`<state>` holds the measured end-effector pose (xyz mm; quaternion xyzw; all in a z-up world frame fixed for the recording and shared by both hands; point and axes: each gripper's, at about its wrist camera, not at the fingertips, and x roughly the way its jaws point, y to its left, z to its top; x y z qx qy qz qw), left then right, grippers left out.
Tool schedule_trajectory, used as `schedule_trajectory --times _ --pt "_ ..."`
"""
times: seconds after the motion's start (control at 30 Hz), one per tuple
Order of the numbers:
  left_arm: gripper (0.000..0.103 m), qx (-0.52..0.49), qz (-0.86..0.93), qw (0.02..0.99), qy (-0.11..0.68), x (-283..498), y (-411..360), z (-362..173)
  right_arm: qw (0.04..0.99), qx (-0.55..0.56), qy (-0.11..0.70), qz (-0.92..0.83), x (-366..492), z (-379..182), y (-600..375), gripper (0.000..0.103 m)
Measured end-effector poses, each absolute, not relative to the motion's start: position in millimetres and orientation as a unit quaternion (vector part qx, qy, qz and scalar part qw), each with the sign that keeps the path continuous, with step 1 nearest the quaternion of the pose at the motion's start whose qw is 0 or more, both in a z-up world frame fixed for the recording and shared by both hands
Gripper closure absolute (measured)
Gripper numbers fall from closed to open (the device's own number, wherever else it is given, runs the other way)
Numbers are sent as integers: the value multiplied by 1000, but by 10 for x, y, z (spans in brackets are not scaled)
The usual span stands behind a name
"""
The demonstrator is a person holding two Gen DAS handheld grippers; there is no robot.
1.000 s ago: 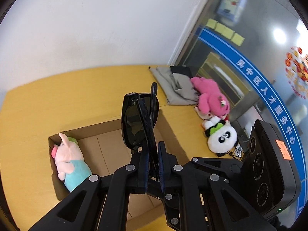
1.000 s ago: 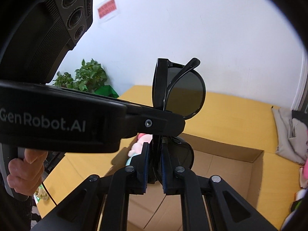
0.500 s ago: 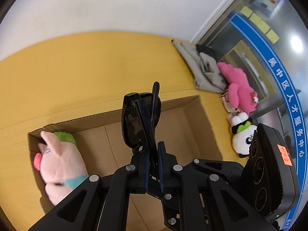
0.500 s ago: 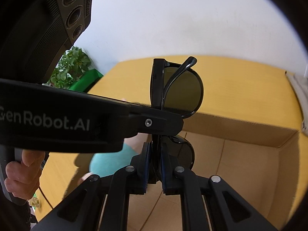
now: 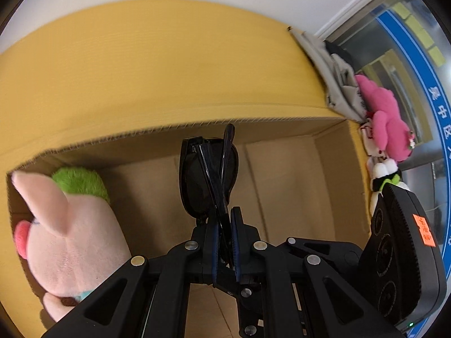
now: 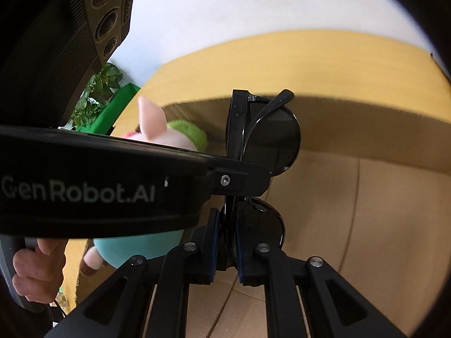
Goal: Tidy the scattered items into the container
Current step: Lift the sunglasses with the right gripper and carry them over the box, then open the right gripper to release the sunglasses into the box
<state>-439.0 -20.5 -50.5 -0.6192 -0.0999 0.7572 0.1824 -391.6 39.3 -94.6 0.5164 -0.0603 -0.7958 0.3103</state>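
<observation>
Lowering together, both tools are now carrying the folded sunglasses (image 5: 208,180) down inside the cardboard box (image 5: 282,125), beside the pink pig plush (image 5: 70,231). Left tool (image 5: 224,242) and right tool (image 6: 227,242) are each clamping the frame; release looks next.

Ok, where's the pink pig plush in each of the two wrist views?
Left wrist: the pink pig plush fills the lower left, lying inside the cardboard box at its left end.
Right wrist: it shows left of centre, mostly hidden behind the left gripper that crosses the picture.
Shared landmark: the folded black sunglasses, near the centre of both.
</observation>
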Motion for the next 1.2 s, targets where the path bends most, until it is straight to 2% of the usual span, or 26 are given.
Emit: schedule_trajectory --times 0.27,0.53,0.6,0.63,0.67,0.73,0.77,0.9,1.0,1.2 --pt "95 -652 736 152 -100 -4482 -217 -893 317 545 -93 -770 -3923 -1287 333 93" --pt "92 -650 741 143 -92 -4467 -237 -947 318 551 -101 -765 -3915 -1384 277 92" --pt "84 -644 743 148 -106 -4456 -255 -913 310 546 -95 -773 -3886 -1359 276 89" --pt "71 -639 745 154 -115 -4443 -262 -877 311 542 -95 -775 -3872 -1340 279 84" --pt "61 -634 747 159 -121 -4425 -261 -832 315 535 -97 -778 -3848 -1304 287 69" --pt "51 -624 754 163 -122 -4374 -248 -728 315 524 -102 -785 -3802 -1213 318 51" --pt "44 -618 759 163 -123 -4349 -246 -656 313 522 -101 -787 -3784 -1173 330 51" --pt "41 -594 775 170 -134 -4203 -265 -338 303 510 -93 -800 -3662 -997 424 38" --pt "40 -573 790 176 -129 -4038 -227 -64 295 500 -84 -810 -3508 -832 535 37" --pt "25 -516 829 183 -113 -3432 -206 550 282 445 -56 -848 -2928 -254 836 32"
